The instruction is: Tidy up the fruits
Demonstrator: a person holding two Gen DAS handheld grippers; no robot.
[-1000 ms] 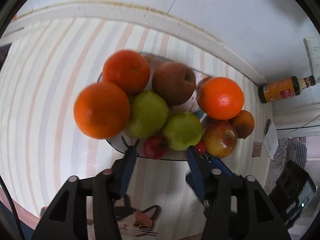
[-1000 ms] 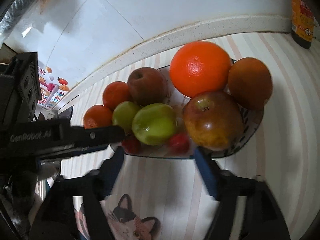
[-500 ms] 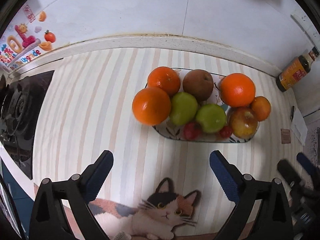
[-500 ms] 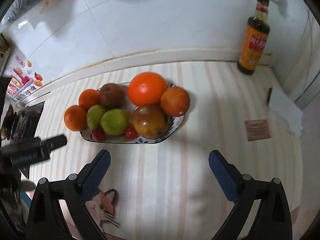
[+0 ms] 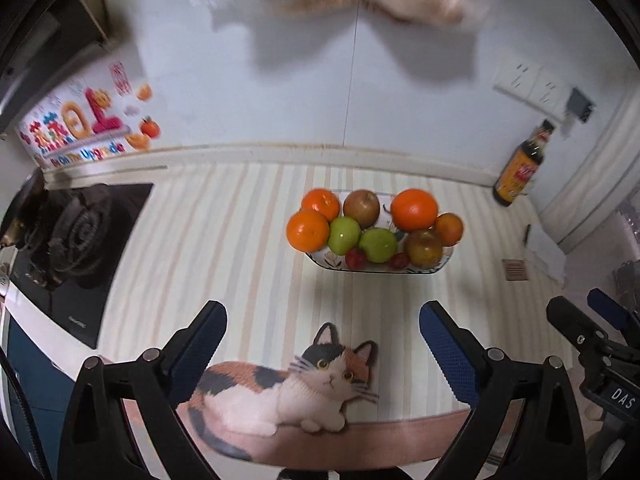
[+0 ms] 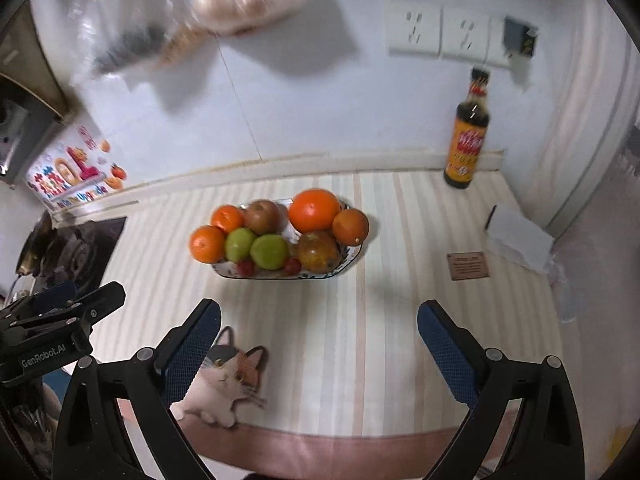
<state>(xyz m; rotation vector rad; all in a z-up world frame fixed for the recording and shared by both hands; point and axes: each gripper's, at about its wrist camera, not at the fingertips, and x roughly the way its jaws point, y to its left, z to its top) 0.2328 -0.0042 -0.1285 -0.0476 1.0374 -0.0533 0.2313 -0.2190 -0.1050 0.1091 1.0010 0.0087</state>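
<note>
Orange, green and russet fruit sits heaped in the shallow oval ceramic dish with a painted rim [image 5: 328, 263], out on the cream-and-pink striped worktop [image 5: 224, 240] near the back wall. I have the left hand-held gripper [image 5: 322, 336] spread wide and empty, well short of the dish; the right hand-held gripper [image 6: 319, 332] is just as wide apart and holds nothing.

I judge the fruit round, firm and smooth-skinned, so it may roll or squirt out of a shallow pinch. I would close across the widest part of each piece, with the blue ribbed pads [image 5: 448, 354] on opposite sides. The big orange at the left end [image 5: 307, 231] overhangs the rim and looks easiest to reach. The large orange at the back [image 5: 414, 209] rides high on the pile, so it should lift off cleanly. The two glossy green apples [image 5: 377, 245] are wedged in the middle, and pulling one could shift its neighbours. The small red cherry tomatoes [image 5: 355, 258] at the front edge look soft and light, so I would squeeze them gently. The mottled red-brown apple [image 5: 423, 247] seems heavier and would bruise under a hard grip.

A dark glass sauce bottle with a yellow label [image 6: 468, 136] stands upright, well apart from the dish.
</note>
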